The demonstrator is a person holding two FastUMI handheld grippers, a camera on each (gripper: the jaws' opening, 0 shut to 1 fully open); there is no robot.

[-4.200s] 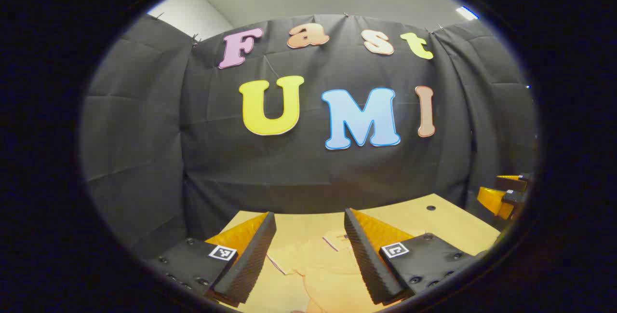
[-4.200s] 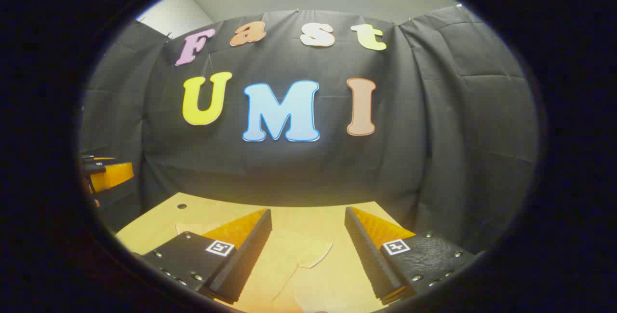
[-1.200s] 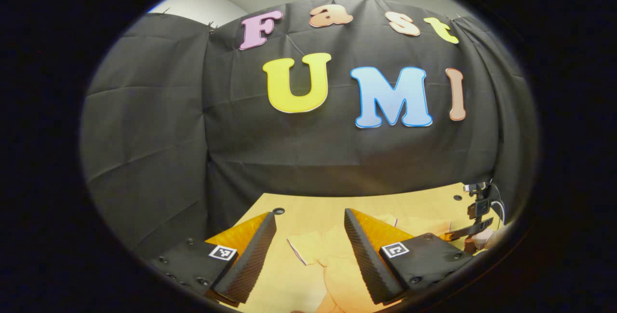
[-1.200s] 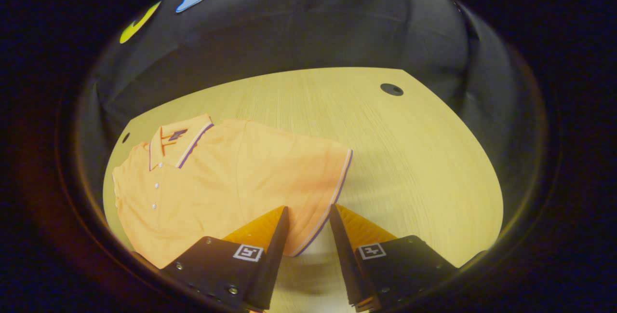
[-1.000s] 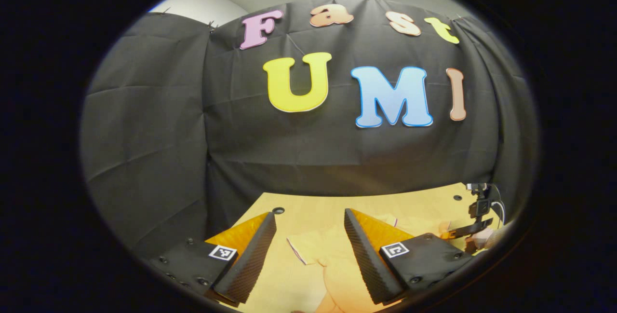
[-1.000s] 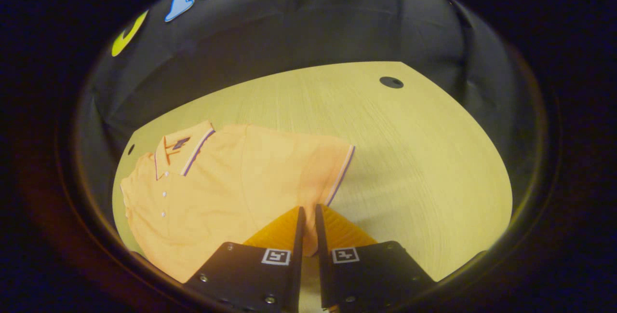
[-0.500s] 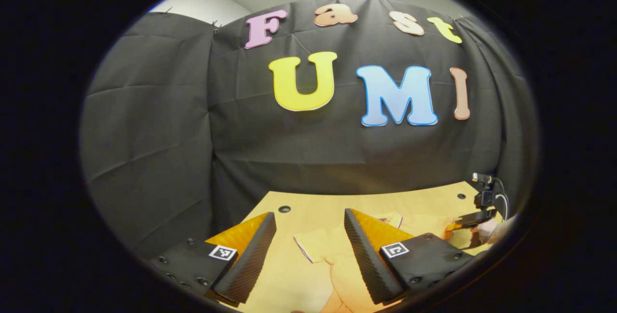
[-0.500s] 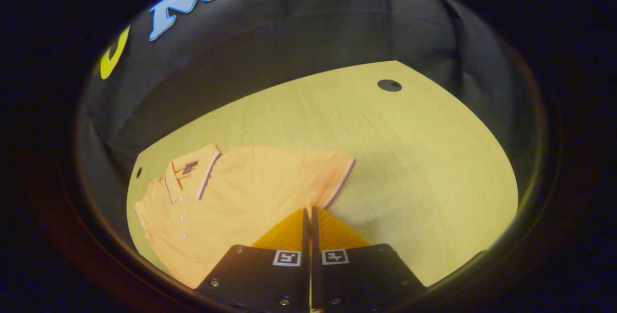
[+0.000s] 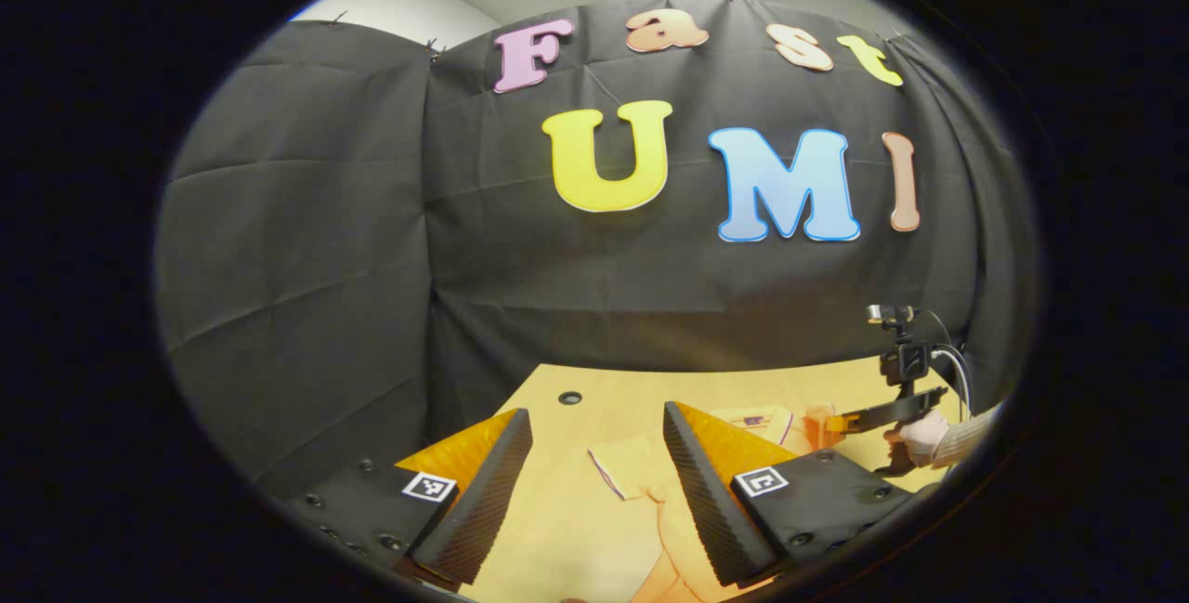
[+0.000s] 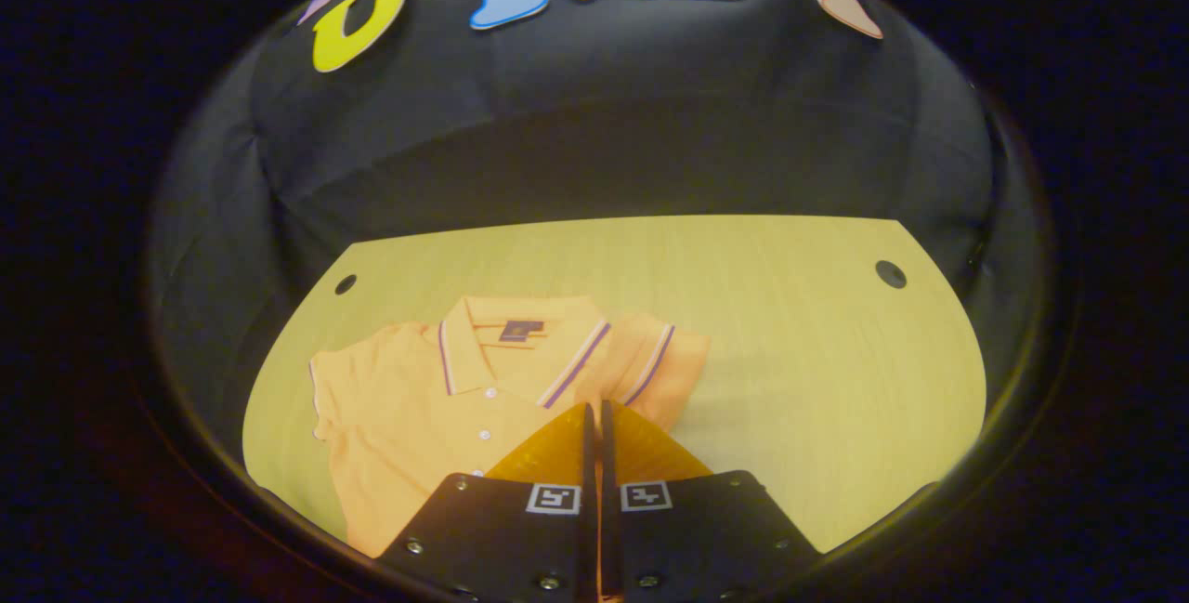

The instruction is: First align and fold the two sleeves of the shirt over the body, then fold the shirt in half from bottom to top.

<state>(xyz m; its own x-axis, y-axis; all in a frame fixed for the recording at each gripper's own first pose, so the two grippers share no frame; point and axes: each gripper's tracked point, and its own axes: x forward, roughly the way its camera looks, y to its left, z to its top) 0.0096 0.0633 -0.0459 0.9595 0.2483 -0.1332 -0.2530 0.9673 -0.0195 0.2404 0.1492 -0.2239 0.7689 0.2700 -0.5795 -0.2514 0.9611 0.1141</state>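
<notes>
An orange polo shirt (image 10: pixel 418 408) lies face up on the wooden table (image 10: pixel 817 380), collar (image 10: pixel 520 334) toward the booth wall. My right gripper (image 10: pixel 594 408) is shut on the shirt's right sleeve (image 10: pixel 664 357), which is lifted and drawn in beside the collar. In the left gripper view that gripper (image 9: pixel 841 422) hangs far right over the shirt, held by a hand (image 9: pixel 920 436). My left gripper (image 9: pixel 594 417) stands open above the table, and the shirt's other sleeve (image 9: pixel 627 468) lies between and beyond its fingers, untouched.
The table has round cable holes at its far corners (image 10: pixel 890 273) (image 10: pixel 346 284) (image 9: pixel 569 397). Black cloth walls close in the back and sides. Bare wood lies to the right of the shirt in the right gripper view.
My right gripper came down to the sleeve's hem, shut on it, then carried it up and inward toward the collar. The left gripper stayed open and drifted slightly.
</notes>
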